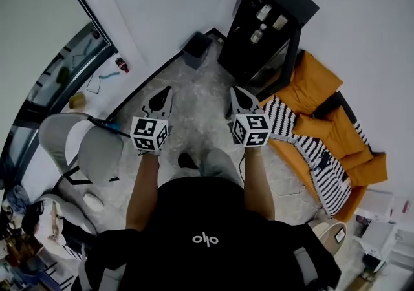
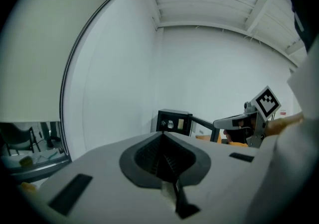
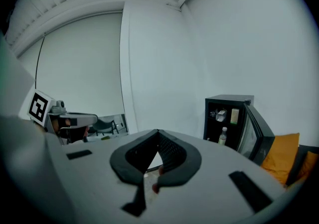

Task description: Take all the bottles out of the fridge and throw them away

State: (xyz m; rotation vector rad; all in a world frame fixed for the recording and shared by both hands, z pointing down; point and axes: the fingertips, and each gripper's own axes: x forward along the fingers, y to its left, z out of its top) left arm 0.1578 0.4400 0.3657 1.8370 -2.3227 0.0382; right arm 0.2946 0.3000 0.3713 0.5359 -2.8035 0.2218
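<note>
The black mini fridge [image 1: 270, 21] stands against the far wall with its glass door [image 1: 272, 66] swung open. On its upper shelf lie two pale containers [image 1: 263, 12], and one bottle [image 1: 257, 36] stands on the shelf below. In the right gripper view the fridge [image 3: 229, 103] shows that upright white-capped bottle [image 3: 223, 137] and a bottle lying on its side [image 3: 222, 115]. My left gripper [image 1: 167, 91] and right gripper [image 1: 235, 91] are held out side by side, well short of the fridge. Both are shut and hold nothing. The left gripper view shows the fridge [image 2: 174, 121] small and far off.
A small dark bin [image 1: 196, 48] stands on the floor left of the fridge. An orange sofa [image 1: 323, 112] with a striped blanket [image 1: 304, 147] runs along the right. Grey chairs [image 1: 81, 144] and a window wall [image 1: 58, 76] are at the left. Marbled floor [image 1: 194, 108] lies ahead.
</note>
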